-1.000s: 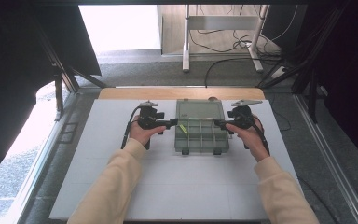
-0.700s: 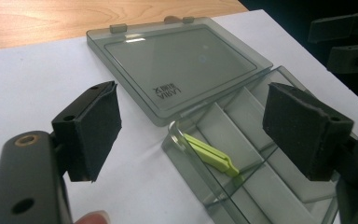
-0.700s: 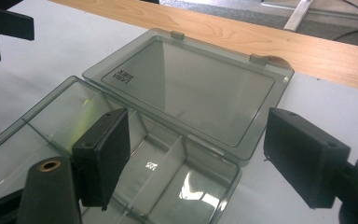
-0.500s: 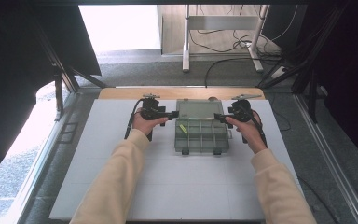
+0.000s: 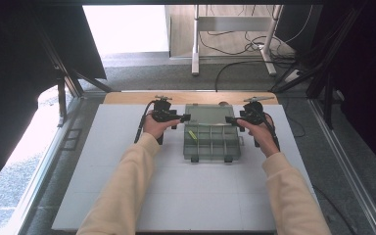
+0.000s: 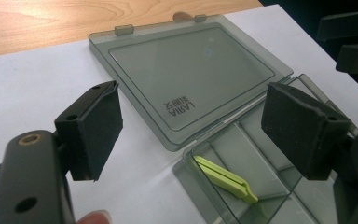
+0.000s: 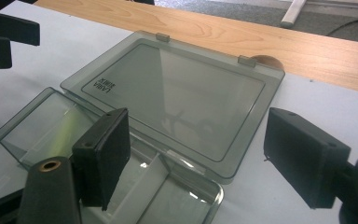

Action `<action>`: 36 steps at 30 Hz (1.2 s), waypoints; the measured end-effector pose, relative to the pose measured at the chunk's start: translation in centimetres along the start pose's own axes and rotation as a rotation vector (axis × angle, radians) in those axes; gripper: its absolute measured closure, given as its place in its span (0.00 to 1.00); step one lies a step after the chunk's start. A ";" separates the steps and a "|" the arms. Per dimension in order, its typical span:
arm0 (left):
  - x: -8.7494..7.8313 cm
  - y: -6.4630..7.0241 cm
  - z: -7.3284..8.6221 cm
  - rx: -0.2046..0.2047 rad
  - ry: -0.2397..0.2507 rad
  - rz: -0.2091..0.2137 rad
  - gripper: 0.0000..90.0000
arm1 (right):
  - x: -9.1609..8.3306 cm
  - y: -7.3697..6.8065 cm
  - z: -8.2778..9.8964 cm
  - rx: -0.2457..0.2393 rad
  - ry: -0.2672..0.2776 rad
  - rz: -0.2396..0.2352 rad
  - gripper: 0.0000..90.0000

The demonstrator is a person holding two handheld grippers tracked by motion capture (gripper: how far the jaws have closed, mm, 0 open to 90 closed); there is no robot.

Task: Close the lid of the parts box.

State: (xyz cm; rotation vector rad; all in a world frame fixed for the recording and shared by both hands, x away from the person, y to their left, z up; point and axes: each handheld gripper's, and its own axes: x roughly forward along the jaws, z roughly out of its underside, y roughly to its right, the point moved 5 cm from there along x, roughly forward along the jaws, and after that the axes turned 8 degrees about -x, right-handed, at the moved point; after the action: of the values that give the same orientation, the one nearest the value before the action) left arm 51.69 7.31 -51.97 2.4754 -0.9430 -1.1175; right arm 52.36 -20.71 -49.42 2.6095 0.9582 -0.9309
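A smoke-grey transparent compartment box (image 5: 211,142) is seen lying open on the white table mat (image 5: 103,196), its hinged lid (image 5: 208,114) folded flat toward the wooden table edge (image 5: 127,98). In the left gripper view the lid (image 6: 191,70) is shown flat on the mat, with the lettering "LARIA" read upside down near its hinge side, and a lime-green clip-like piece (image 6: 226,178) is seen lying in the corner compartment nearest that gripper. The left gripper (image 5: 185,117) is held at the left end of the hinge line, and the right gripper (image 5: 229,119) at the right end. Both pairs of jaws are spread wide, with nothing grasped between the foam pads (image 6: 98,130). In the right gripper view the lid (image 7: 177,93) is shown between the separated pads (image 7: 105,156), and the box's divided base (image 7: 51,135) is seen at the lower left.
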 end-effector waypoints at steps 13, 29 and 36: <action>0.7 -0.5 -0.4 -0.015 0.001 -0.017 0.23 | 1.4 0.5 -0.1 0.012 -0.031 0.011 0.26; 2.1 -1.4 -0.7 -0.040 0.000 -0.018 0.23 | 3.6 1.0 -0.5 0.033 -0.077 0.035 0.26; 2.5 -1.6 -0.6 -0.040 -0.015 -0.024 0.23 | 4.0 1.1 -0.6 0.044 -0.087 0.036 0.26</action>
State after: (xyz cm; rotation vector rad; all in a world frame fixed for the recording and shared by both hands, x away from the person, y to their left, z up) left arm 54.05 6.83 -53.77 2.4559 -0.8879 -1.1536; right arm 55.69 -19.29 -51.48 2.5891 0.8758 -1.0590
